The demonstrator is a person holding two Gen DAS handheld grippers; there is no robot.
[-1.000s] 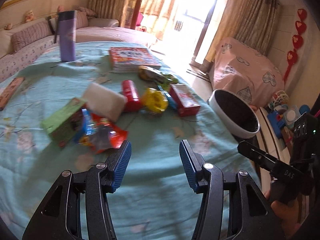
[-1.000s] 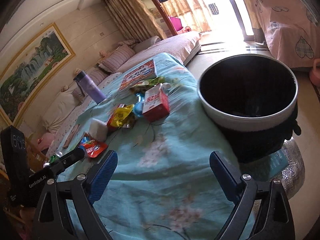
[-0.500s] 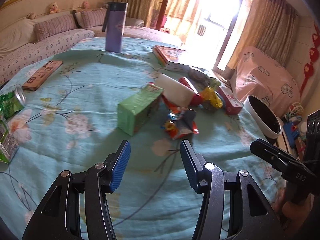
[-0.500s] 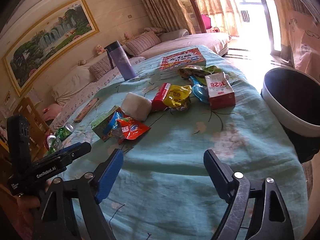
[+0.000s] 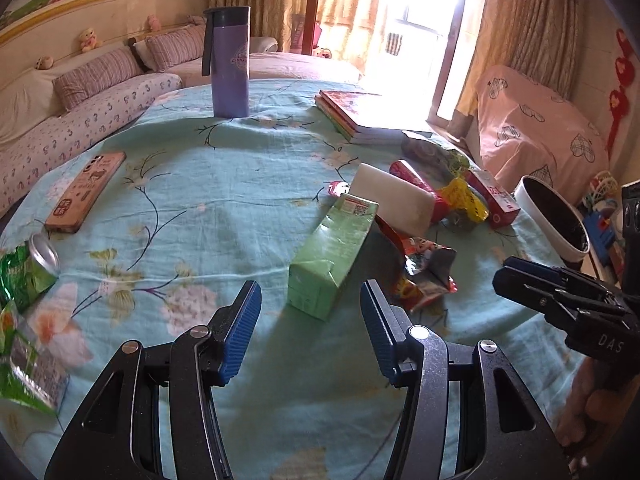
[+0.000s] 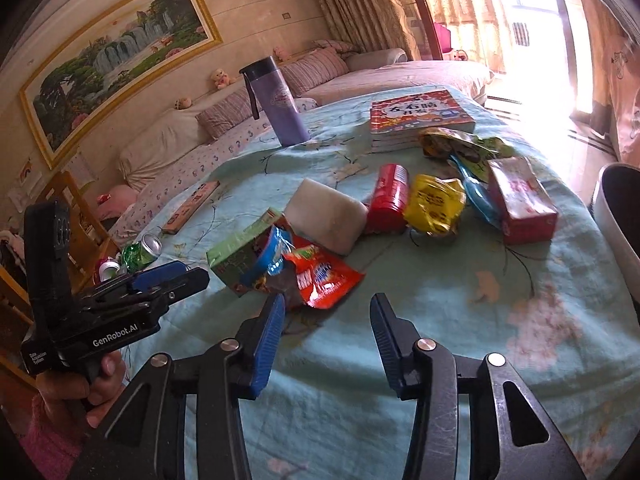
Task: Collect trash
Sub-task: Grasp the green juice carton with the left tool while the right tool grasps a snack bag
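Note:
Trash lies in a loose pile on the teal flowered tablecloth [image 5: 208, 208]: a green carton [image 5: 332, 252] [image 6: 236, 252], a red snack wrapper [image 5: 424, 268] [image 6: 324, 276], a white pack [image 5: 394, 198] [image 6: 326, 216], a red can [image 6: 388, 198], a yellow wrapper [image 6: 434, 204] and a red box [image 6: 522, 200]. My left gripper [image 5: 310, 326] is open and empty, just short of the green carton. My right gripper [image 6: 326, 340] is open and empty, just short of the red wrapper. The white-rimmed bin [image 5: 554, 218] [image 6: 616, 216] stands off the table's right edge.
A purple flask [image 5: 229, 62] and a stack of books [image 5: 360, 116] stand at the far side. A phone [image 5: 86, 190] lies left. A crushed green can [image 5: 30, 268] and green wrappers [image 5: 24, 372] lie at the near left edge. A sofa runs behind.
Both grippers have swung left, away from the bin and toward the trash pile. The right gripper's jaws have narrowed somewhat. Nothing has been picked up.

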